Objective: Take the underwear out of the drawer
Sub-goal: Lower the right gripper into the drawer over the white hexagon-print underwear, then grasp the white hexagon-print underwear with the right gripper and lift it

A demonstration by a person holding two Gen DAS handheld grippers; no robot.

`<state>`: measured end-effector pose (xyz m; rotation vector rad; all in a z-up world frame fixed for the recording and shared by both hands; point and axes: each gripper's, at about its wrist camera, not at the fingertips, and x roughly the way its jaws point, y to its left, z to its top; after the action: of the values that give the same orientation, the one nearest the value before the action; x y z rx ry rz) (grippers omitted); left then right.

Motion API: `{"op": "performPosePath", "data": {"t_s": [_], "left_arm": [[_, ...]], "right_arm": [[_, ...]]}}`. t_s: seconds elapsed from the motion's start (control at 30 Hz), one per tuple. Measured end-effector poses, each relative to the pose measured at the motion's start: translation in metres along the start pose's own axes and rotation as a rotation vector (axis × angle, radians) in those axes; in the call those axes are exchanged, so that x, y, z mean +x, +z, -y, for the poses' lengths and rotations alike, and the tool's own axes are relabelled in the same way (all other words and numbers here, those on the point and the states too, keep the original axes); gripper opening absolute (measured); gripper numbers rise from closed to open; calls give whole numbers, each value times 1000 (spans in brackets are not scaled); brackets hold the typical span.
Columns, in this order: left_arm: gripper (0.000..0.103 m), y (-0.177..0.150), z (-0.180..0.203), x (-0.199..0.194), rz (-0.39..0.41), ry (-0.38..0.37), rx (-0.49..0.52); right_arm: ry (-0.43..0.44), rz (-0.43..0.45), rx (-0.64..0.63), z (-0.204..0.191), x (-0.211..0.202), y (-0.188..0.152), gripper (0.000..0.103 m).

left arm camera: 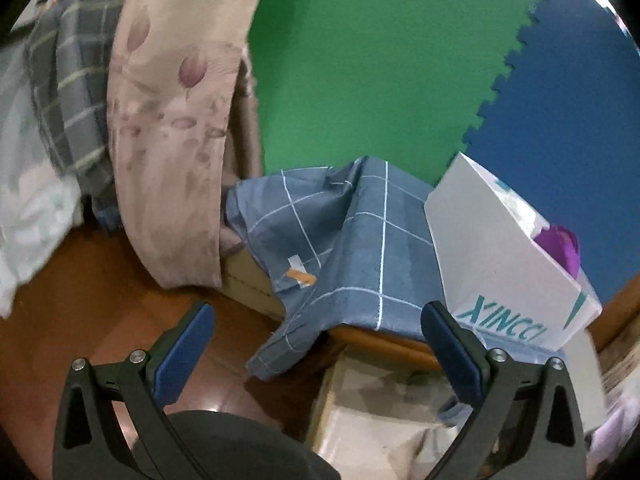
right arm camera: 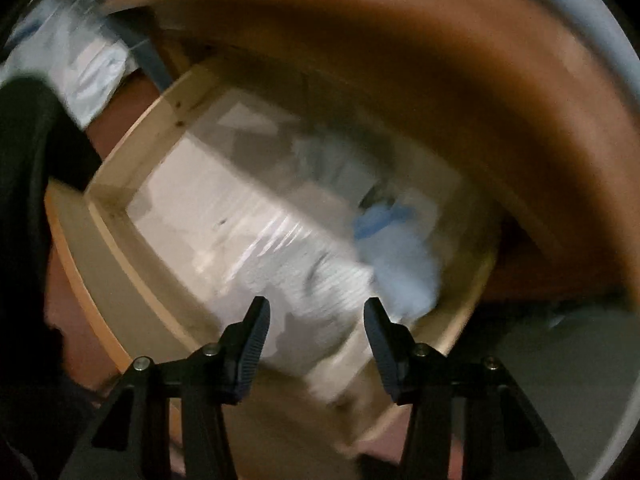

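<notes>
Drawer (right arm camera: 120, 184) lies open under your half-spread, empty right gripper (right arm camera: 316, 320), so drop onto the pale blue bundle (right arm camera: 404, 276), probably the underwear, before pinching, and keep your wide-open left gripper (left arm camera: 320, 316) clear.

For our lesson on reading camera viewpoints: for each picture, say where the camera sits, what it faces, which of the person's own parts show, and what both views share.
Left wrist: sits behind the left tongs, open and empty, facing the blue checked cloth, white box and green mat.
Right wrist: sits behind the right tongs, looking steeply down into the open drawer; blurred pale contents, nothing gripped.
Shared: the wooden drawer, low in the left view.
</notes>
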<state>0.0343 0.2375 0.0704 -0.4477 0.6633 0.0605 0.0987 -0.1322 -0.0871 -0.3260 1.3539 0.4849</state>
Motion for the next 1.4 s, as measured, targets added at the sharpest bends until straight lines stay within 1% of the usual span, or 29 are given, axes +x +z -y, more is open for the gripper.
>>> {"op": "performPosePath", "data": {"t_s": [0.07, 0.1, 0.17, 0.2, 0.23, 0.3, 0.53, 0.6, 0.63, 0.7, 0.73, 0.8, 0.83, 0.9, 1.03, 1.13, 1.2, 1.27, 1.3, 1.4], "left_arm": [[102, 1, -8, -1, 16, -28, -43], [102, 1, -11, -2, 21, -35, -58], [102, 1, -14, -2, 22, -37, -78], [102, 1, -14, -1, 20, -39, -81], [102, 1, -14, -1, 19, -40, -79], [102, 0, -12, -2, 19, -31, -64], [102, -2, 4, 0, 26, -5, 31], [102, -3, 7, 0, 23, -1, 47], [102, -3, 8, 1, 22, -1, 55], [102, -4, 11, 2, 20, 0, 72], [102, -4, 13, 2, 20, 4, 81], [102, -5, 15, 3, 18, 4, 94], [102, -5, 16, 3, 17, 5, 99], [102, -6, 17, 3, 16, 10, 109], [102, -6, 18, 2, 20, 10, 111], [102, -6, 19, 2, 19, 11, 112], [102, -6, 19, 2, 21, 14, 119], [102, -7, 20, 3, 22, 22, 130], [102, -7, 21, 3, 22, 26, 134], [102, -7, 23, 3, 26, 33, 141]], "right_arm": [[49, -43, 67, 3, 10, 0, 50], [50, -61, 80, 1, 15, 1, 50], [18, -80, 93, -7, 24, 4, 50], [17, -94, 101, -10, 27, 4, 51], [25, -116, 112, -13, 32, 6, 51], [16, -153, 126, -20, 43, 9, 56], [-47, -286, 138, -27, 77, 11, 59], [-66, -321, 124, -29, 85, 11, 65], [-70, -342, 122, -29, 89, 13, 65], [-64, -379, 118, -29, 95, 17, 70], [-63, -413, 101, -30, 100, 18, 72], [-60, -461, 60, -31, 111, 18, 84], [-42, -480, 51, -29, 118, 18, 87], [-3, -505, 99, -23, 124, 17, 88], [-18, -474, 17, -32, 118, 15, 83], [-23, -422, -7, -37, 109, 11, 67], [-30, -368, -23, -38, 94, 4, 47], [-29, -322, -17, -38, 83, 2, 40], [-20, -288, -3, -36, 76, -1, 38], [15, -182, 38, -34, 50, -13, 37]]}}
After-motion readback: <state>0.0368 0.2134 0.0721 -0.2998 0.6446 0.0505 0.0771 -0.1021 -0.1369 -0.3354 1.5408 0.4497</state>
